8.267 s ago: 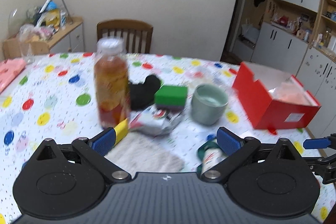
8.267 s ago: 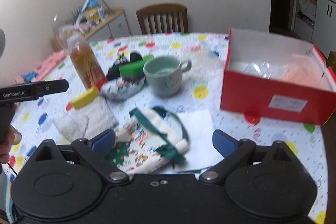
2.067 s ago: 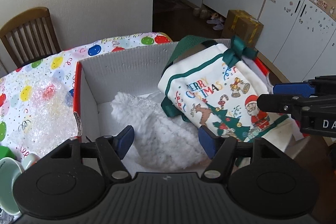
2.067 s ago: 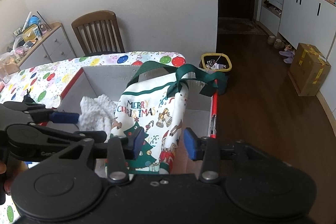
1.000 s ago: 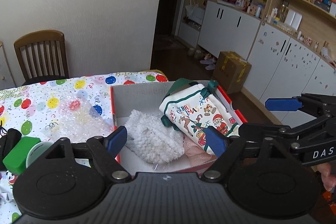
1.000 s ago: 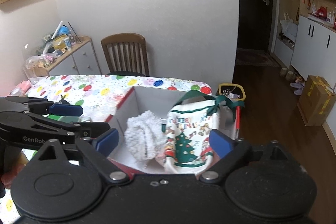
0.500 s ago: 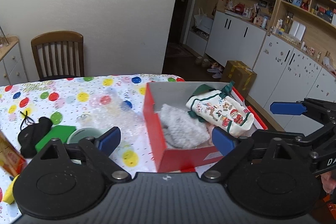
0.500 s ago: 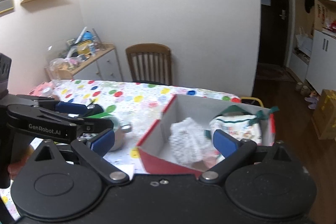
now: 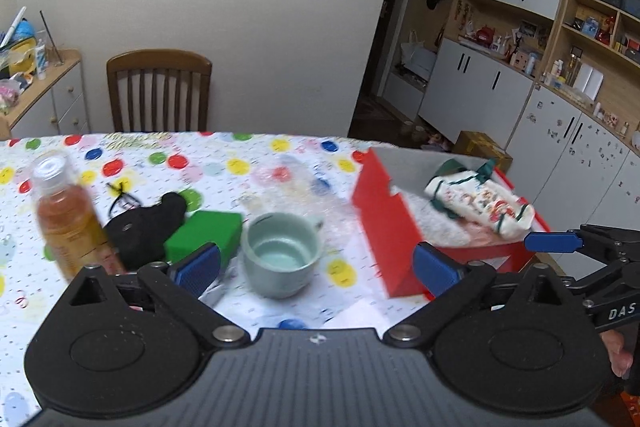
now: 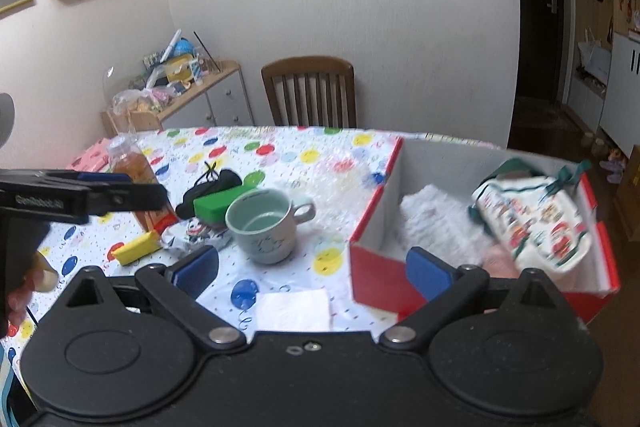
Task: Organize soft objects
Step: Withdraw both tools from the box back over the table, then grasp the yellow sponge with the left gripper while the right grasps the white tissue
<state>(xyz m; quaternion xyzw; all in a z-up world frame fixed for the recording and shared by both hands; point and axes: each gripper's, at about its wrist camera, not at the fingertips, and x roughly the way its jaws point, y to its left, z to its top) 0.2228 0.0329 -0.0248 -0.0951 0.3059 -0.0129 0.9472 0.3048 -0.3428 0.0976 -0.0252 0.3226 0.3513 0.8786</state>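
The red box [image 9: 384, 227] stands at the table's right end. Inside it lie the Christmas bag [image 9: 480, 203] and the white fluffy towel [image 10: 436, 223], with something pink [image 10: 500, 265] beside them. A black pouch [image 9: 144, 227], a green sponge [image 9: 204, 235], a yellow sponge [image 10: 136, 247] and a patterned pouch [image 10: 192, 231] lie left of the box. My left gripper [image 9: 316, 267] hangs over the near table; its jaws are opening with nothing between them. My right gripper [image 10: 312, 271] is open and empty, short of the box's near corner.
A mint cup [image 9: 280, 259] stands just ahead of the left gripper, with a juice bottle [image 9: 68, 219] further left. Bubble wrap [image 9: 296, 183] lies behind the cup. A white tissue [image 10: 294, 309] lies at the near edge. A wooden chair [image 9: 158, 91] stands behind the table.
Both grippers have drawn back from the box and swung left, so the cup, sponges and bottle come into view. The left jaws have spread wider. The bag and towel stay in the box.
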